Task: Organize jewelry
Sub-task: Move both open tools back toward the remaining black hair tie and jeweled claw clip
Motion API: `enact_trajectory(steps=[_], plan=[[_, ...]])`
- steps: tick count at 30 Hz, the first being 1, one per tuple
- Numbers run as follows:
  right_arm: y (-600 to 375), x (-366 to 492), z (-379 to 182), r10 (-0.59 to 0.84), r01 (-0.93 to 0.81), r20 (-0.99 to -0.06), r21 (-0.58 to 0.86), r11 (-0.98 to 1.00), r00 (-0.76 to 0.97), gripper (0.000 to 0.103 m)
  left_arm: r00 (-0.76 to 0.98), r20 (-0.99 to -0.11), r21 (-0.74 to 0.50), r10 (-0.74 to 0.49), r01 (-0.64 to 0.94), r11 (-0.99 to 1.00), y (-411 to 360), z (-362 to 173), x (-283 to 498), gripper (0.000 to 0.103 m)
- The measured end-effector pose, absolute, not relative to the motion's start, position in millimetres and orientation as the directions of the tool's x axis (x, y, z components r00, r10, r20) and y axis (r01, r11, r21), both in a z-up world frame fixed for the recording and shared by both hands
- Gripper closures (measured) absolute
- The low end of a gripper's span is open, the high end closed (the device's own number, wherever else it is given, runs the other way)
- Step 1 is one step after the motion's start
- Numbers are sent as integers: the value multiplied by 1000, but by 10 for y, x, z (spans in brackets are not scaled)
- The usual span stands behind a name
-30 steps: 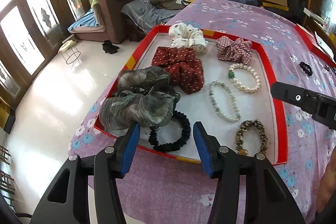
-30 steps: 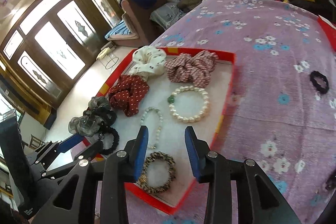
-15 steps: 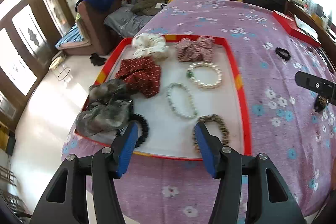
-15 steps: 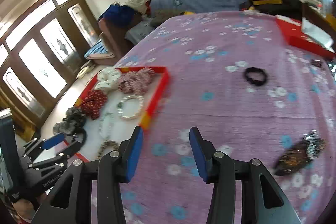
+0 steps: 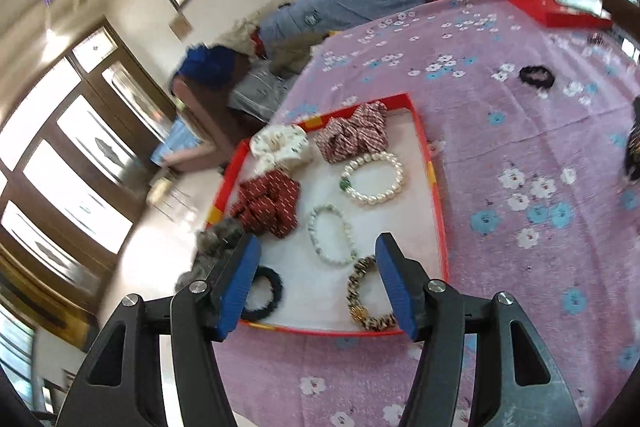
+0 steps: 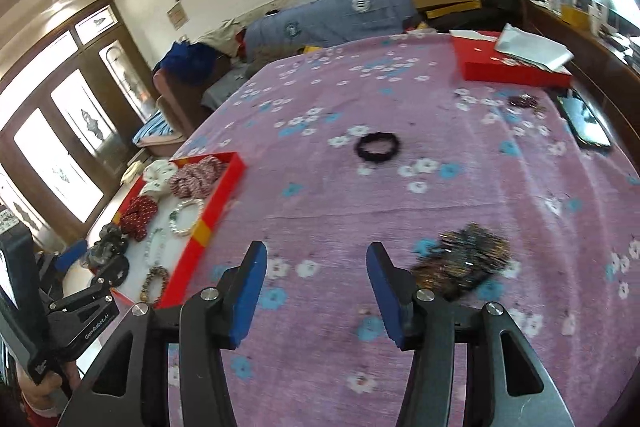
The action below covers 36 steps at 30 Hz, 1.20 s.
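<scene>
Right claw [image 6: 316,287] opening over bare floral cloth [image 6: 360,211], nothing between; beaded scrunchie [image 6: 460,267] just right, black hair tie [image 6: 378,147] ahead. Left claw [image 5: 316,279] opening, empty, above red tray [image 5: 438,211].

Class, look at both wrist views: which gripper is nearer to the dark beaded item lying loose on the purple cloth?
Right. The right gripper, empty and opening, hovers just left of the dark beaded item. The left gripper, also opening, is over the red tray, far across the cloth.

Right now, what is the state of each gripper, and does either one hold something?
Left gripper: jaws opening, nothing between them, above the red tray.
Right gripper: jaws opening, nothing between them, above the purple cloth.
</scene>
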State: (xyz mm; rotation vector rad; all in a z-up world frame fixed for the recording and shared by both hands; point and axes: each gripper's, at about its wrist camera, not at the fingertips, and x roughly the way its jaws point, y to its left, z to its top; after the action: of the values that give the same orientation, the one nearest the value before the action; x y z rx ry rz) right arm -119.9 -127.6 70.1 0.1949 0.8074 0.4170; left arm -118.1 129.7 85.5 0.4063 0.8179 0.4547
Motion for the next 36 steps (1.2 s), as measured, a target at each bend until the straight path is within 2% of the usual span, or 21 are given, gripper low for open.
enact_trajectory(steps=[4,8,18,21,24,30,36], plan=[[-1474,-1196,628,418,-250,-667,338,907,617,45,609,-532,594,588,-226,772,1138,835,-1144,43],[-1668,-1198,575,405,-215,-671,351,911,621,45,620,-515,625,592,-201,754,1023,800,-1097,42],[-2012,-1179,411,376,-141,-690,373,917,618,44,621,-585,595,521,-107,796,832,672,-956,42],[-2068,-1164,367,374,-125,-693,383,915,616,44,610,-656,521,445,-62,852,836,649,-899,42],[-2121,-1138,334,372,-111,-698,389,914,612,44,592,-735,391,330,-28,920,920,676,-812,42],[-2157,-1121,320,369,-101,-699,394,914,612,42,605,-776,212,181,-20,977,1121,852,-537,42],[-2178,-1102,265,368,-89,-703,401,912,609,42,620,-782,83,61,7,997,1164,1074,-97,42]])
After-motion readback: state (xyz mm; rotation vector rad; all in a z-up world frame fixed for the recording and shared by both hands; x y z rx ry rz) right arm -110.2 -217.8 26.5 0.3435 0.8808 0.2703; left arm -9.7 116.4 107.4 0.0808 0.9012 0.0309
